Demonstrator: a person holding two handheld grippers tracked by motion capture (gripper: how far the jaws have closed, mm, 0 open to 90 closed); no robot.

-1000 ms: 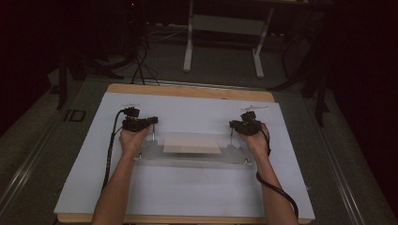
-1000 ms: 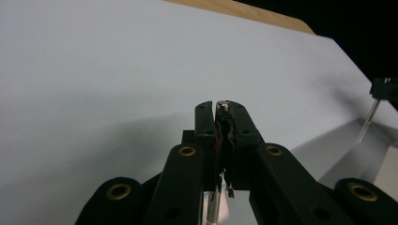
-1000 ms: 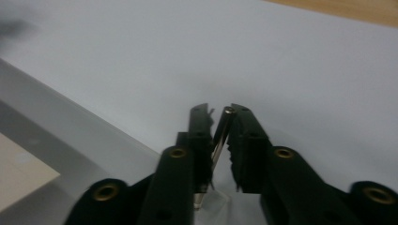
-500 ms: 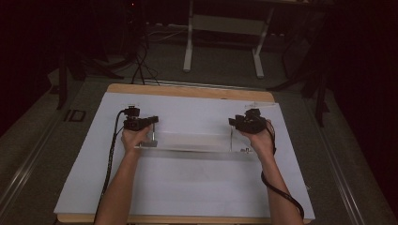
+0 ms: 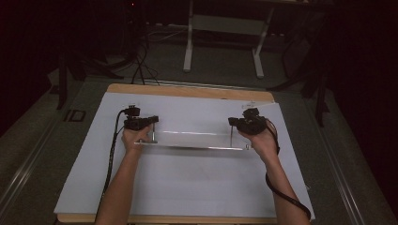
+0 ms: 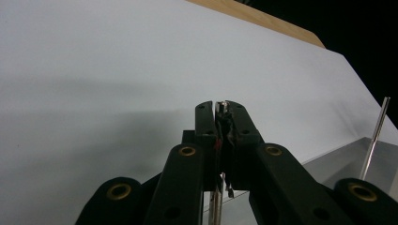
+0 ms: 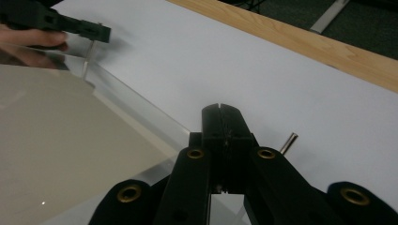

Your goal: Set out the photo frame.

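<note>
A clear plastic tray [image 5: 192, 139] with thin metal posts at its ends is held between my two grippers over the white-covered table [image 5: 187, 187]. My left gripper [image 5: 141, 123] is at the tray's left end. In the left gripper view the left gripper [image 6: 219, 105] has its jaws shut on a thin metal post [image 6: 216, 206], with the tray's wall [image 6: 347, 159] and another post [image 6: 375, 136] at right. My right gripper [image 5: 246, 123] holds the right end. In the right gripper view the right gripper [image 7: 220, 108] is shut, the tray [image 7: 70, 140] spreads left, and a post [image 7: 288, 140] pokes out beside the jaws.
White paper covers the wooden table, whose far edge [image 5: 187, 90] shows bare wood. Black cables [image 5: 112, 154] trail from both grippers along the forearms. A white metal stand [image 5: 225, 28] and dark floor lie beyond the table.
Both grippers and the tray have shifted slightly toward the table's far edge. The tray now looks thinner from above, and its pale beige reflection has gone.
</note>
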